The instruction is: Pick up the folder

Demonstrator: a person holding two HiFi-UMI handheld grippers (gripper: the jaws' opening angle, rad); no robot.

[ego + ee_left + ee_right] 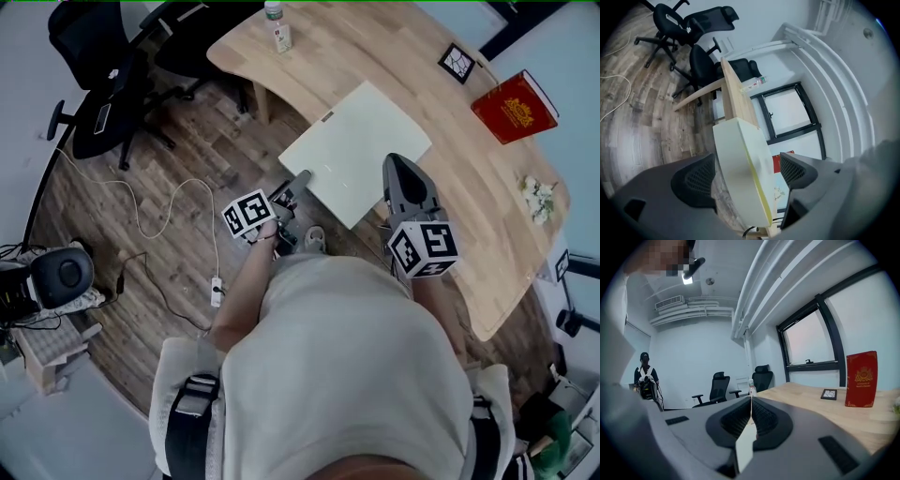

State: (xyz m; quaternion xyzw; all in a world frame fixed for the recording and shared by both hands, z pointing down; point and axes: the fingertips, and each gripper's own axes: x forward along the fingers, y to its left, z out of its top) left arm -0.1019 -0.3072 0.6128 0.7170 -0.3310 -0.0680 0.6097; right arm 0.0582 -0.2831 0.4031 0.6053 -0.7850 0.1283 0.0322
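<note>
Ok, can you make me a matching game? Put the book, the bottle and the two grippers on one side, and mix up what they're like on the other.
Things:
1. book
2. bottle
3. left gripper
4. right gripper

What they're like:
A. shut on the folder
B. red
C. open, with the folder's edge between its jaws
D. standing upright near a corner of the table

Pairs: 1-B, 2-D, 3-C, 4-A

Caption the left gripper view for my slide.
Left gripper, jaws apart, straddling the pale folder at the wooden table.
</note>
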